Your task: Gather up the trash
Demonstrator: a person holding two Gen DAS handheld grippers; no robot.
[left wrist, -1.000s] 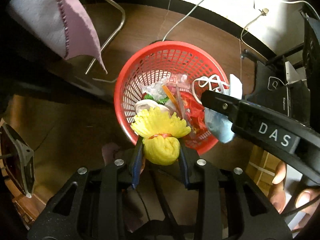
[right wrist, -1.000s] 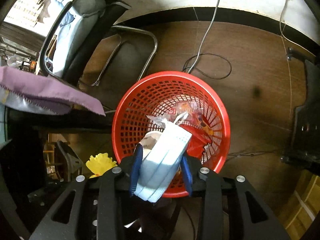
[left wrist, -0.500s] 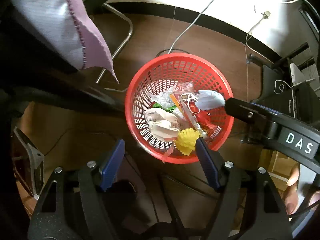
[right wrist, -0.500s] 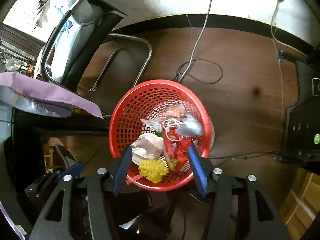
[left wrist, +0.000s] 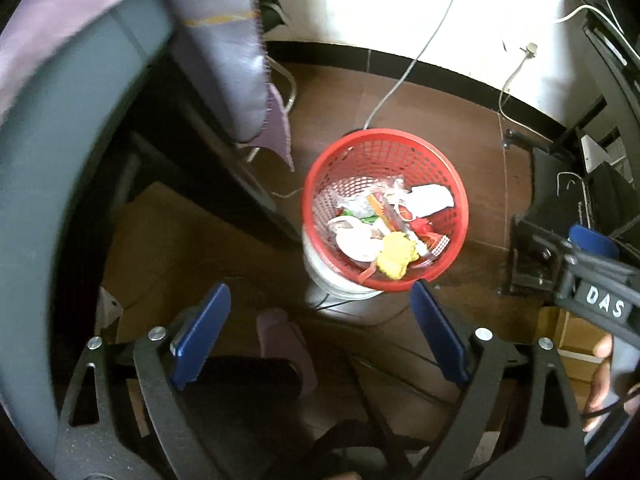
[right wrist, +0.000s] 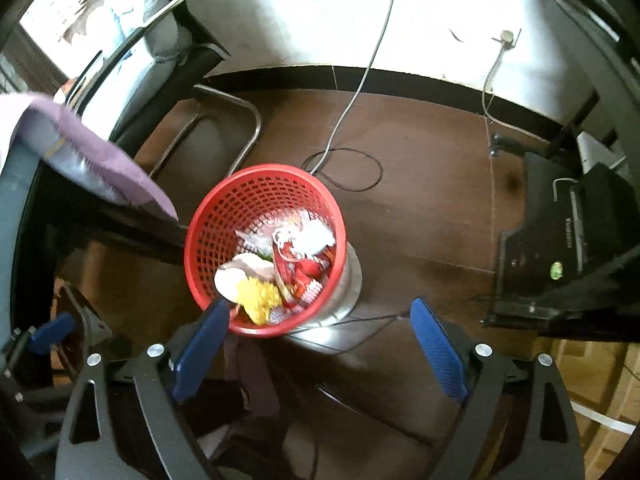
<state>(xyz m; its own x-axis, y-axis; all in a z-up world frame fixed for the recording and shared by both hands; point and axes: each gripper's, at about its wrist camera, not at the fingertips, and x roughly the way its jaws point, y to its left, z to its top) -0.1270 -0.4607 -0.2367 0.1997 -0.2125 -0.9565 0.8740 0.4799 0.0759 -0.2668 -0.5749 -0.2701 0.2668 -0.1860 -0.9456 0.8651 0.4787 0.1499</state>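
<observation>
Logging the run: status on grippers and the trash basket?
Left gripper open, empty. Right gripper open, empty. Yellow paper wad and face mask in red basket. Nothing blocking.

Red basket [right wrist: 224, 232] and cable [right wrist: 348, 168] on brown floor [right wrist: 432, 200]

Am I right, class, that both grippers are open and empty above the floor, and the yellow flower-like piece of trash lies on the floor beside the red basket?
Not quite. The left gripper and right gripper are indeed open and empty, but the yellow flower-like piece lies inside the red basket, on the other trash, not on the floor. Both wrist views show it.
</observation>
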